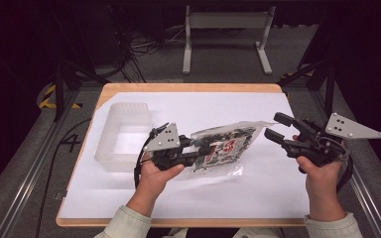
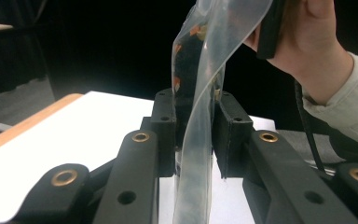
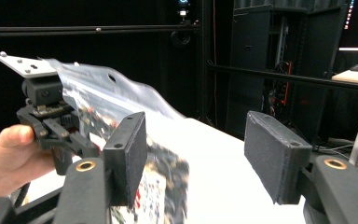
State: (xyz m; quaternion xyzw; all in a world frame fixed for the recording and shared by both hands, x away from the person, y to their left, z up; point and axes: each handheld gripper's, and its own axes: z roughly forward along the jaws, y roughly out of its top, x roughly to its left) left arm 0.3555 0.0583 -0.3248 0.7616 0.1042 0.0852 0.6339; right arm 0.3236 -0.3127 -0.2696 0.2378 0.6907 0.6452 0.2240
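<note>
- I see a surface covered with white paper from above, with my two hand-held grippers over its near half.
- My left gripper is clamped on the clear edge of a plastic bag. In the left gripper view, the film runs up between the closed jaws.
- The bag hangs in the air above the middle of the surface. It is printed in black, white and red, holds dark bits, and has a clear strip along its top.
- My right gripper is spread wide and holds nothing. It sits just off the bag's free end, toward the right edge of the surface.
- An empty translucent tub stands near the left edge of the surface.
- I judge the bag light, floppy and slick. It bends under its own weight, so it would sag from a one-sided hold.
- I would take the flat clear strip at the free end, not the filled middle, where the contents could crush or shift.
</note>
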